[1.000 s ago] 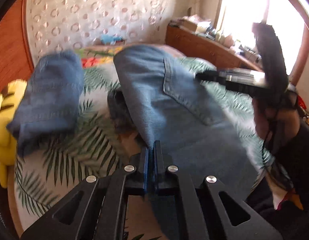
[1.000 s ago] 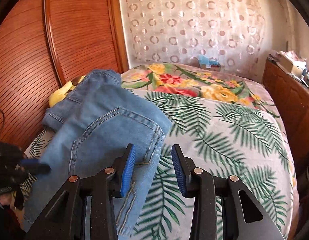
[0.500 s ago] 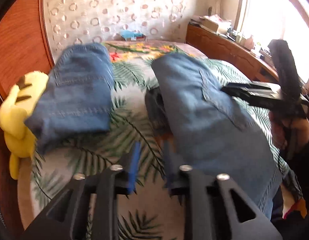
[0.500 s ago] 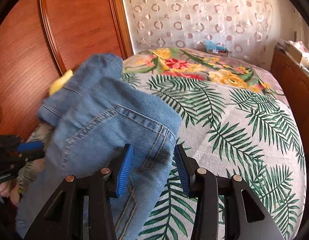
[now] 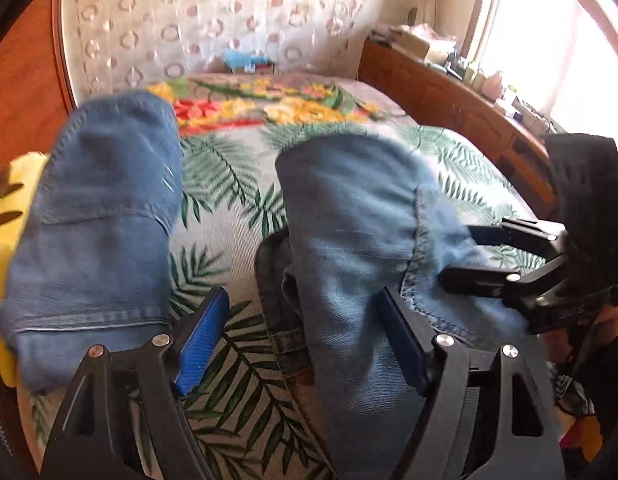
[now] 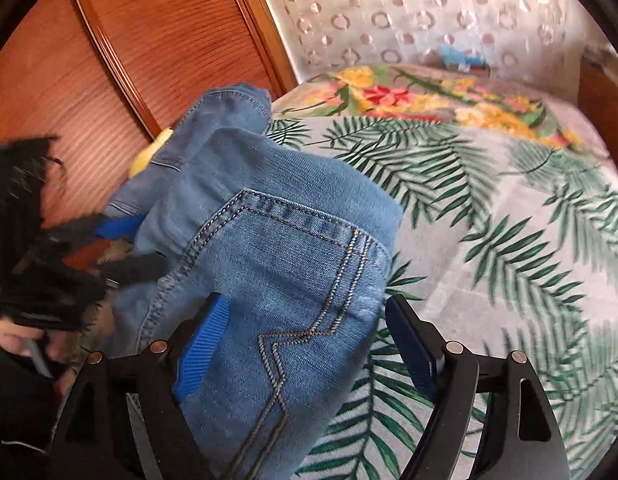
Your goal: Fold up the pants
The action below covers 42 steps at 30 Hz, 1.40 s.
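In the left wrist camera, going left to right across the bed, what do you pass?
Yellow plush toy → folded darker jeans → bare strip of palm-leaf bedspread → lighter jeans → right gripper, jaws open over the lighter jeans' right edge → wooden dresser under the window.

In the left wrist view, the bed (image 5: 237, 236) fills the middle of the frame. A folded pair of jeans (image 5: 97, 236) lies on it at the left, and the pants (image 5: 361, 240) lie at centre right, well apart from it. A plush toy (image 5: 5, 216) sits at the far left edge, behind the folded pair. A sideboard (image 5: 441, 100) runs along the upper right, and a curtain (image 5: 213, 20) hangs behind the bed.
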Available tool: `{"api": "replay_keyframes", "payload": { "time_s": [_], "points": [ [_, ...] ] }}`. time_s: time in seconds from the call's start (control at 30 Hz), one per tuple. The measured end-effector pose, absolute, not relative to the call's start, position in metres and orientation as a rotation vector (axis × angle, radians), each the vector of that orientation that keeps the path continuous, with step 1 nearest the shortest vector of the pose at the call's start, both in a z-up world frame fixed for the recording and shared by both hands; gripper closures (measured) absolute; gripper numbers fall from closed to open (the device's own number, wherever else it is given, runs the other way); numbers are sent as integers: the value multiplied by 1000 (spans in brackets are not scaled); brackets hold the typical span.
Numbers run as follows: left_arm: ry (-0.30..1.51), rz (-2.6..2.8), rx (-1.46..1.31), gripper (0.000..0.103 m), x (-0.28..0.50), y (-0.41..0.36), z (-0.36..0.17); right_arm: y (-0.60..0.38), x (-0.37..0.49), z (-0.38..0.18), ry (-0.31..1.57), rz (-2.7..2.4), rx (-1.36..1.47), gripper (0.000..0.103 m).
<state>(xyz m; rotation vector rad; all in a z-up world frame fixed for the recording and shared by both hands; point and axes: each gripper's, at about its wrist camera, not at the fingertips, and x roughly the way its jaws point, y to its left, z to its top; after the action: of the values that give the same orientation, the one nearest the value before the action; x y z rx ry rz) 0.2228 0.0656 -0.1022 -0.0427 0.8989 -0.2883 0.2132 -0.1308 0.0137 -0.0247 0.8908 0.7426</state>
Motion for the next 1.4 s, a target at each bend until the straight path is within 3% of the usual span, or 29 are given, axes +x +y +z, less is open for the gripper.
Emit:
{"api": "replay_keyframes", "payload": {
  "time_s": [0.17,0.23,0.33,0.4,0.43,0.5,0.57,1.1,1.27,1.4],
  "points": [
    [918,-326,-105,25,226,72,-113,-128,225,5,928,798,-12,22],
    [912,-332,-106,28,226,73,-113,-124,229,5,940,824,-15,30],
    [910,-398,-137,52,223,69,-113,-122,232,9,941,849,-22,51],
    [896,-407,-122,60,220,64,-110,-124,230,17,927,853,-30,69],
    [885,-417,-121,68,219,62,-106,-125,229,24,913,855,-33,73],
    [868,-418,-123,73,215,61,-100,-122,224,40,873,866,-53,80],
    [840,-431,-141,80,211,65,-87,-114,217,60,833,883,-81,83],
    [491,-215,-205,81,188,187,50,28,181,208,484,1085,-344,86],
    [389,-85,-162,81,177,232,97,67,192,240,411,1217,-246,86],
    [394,-11,-135,81,193,258,100,84,227,227,436,1293,-91,86]
  ]
}}
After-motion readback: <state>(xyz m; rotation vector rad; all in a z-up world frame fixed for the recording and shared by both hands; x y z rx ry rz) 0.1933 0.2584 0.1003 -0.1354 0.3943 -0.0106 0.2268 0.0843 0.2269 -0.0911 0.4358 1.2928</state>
